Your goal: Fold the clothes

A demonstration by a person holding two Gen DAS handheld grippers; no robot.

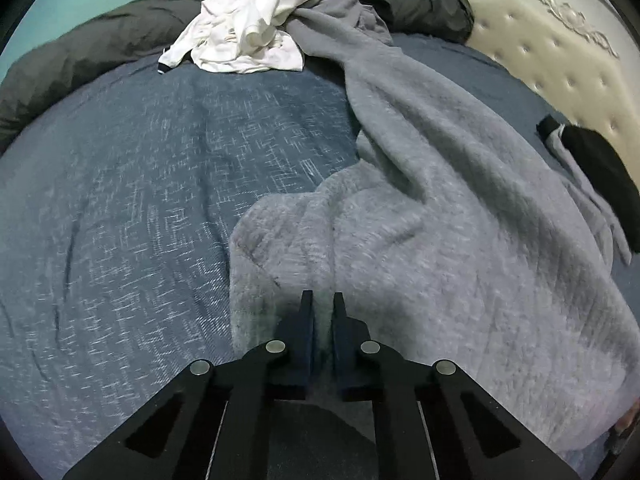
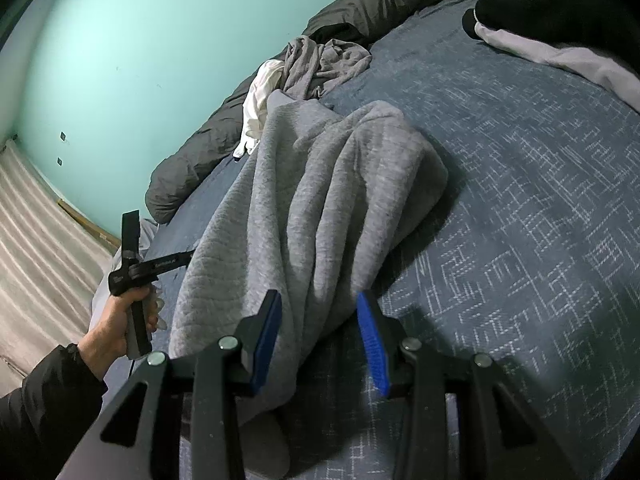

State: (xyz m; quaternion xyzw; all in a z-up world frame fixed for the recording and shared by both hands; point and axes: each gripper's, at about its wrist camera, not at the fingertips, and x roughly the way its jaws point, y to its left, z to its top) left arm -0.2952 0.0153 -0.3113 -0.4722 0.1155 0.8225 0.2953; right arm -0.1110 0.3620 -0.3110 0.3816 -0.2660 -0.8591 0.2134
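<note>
- The grey fleece garment is straddled by the wide-parted right gripper; nothing is held.
- The left gripper is nearly closed; a pinch on fleece cannot be told.
- Bunched folds could be caught unevenly, so a crooked fold is risked.

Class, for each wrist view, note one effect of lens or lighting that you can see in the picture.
Left wrist view: fisheye bends the bedspread into a dome; the grey garment looks softly blurred. Right wrist view: black corners ring the frame, and the garment casts a dark shadow beside the right gripper.
</note>
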